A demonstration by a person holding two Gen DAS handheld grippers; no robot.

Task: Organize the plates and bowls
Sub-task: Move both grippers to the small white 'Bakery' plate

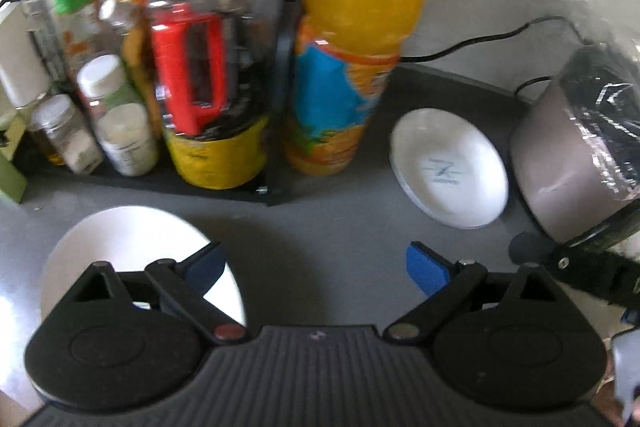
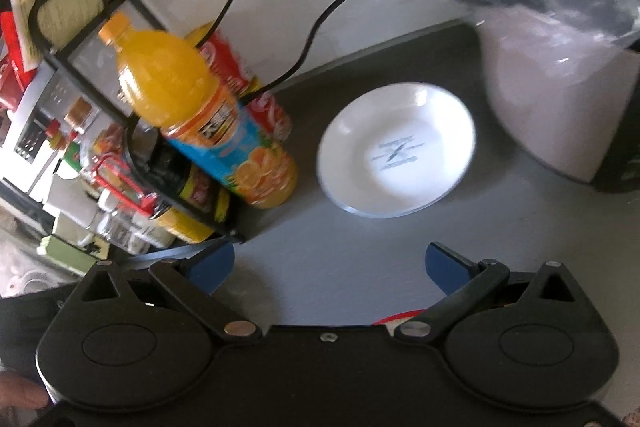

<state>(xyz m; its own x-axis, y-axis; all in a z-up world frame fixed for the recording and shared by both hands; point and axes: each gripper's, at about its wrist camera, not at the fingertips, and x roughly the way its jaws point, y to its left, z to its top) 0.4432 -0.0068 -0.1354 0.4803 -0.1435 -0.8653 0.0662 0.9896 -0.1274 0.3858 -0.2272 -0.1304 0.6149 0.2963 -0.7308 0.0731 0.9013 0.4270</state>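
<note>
A white shallow bowl (image 1: pixel 450 169) with a grey mark in its middle sits on the grey counter, seemingly on top of another like it; the right wrist view shows the same bowl (image 2: pixel 396 149) ahead. A second white plate (image 1: pixel 132 247) lies at the lower left of the left wrist view, partly under my left gripper (image 1: pixel 316 269). That gripper stands open, nothing between its blue pads. My right gripper (image 2: pixel 330 265) is open too, empty, a short way in front of the bowl. A red rim (image 2: pixel 394 318) peeks out beneath it.
An orange juice bottle (image 1: pixel 352 39) and a black rack (image 1: pixel 276 131) of bottles and jars stand left of the bowl. A pale appliance (image 2: pixel 560 99) wrapped in plastic stands right of it. Black cables (image 2: pixel 288 15) run along the wall. The other gripper's arm (image 1: pixel 580 271) shows at right.
</note>
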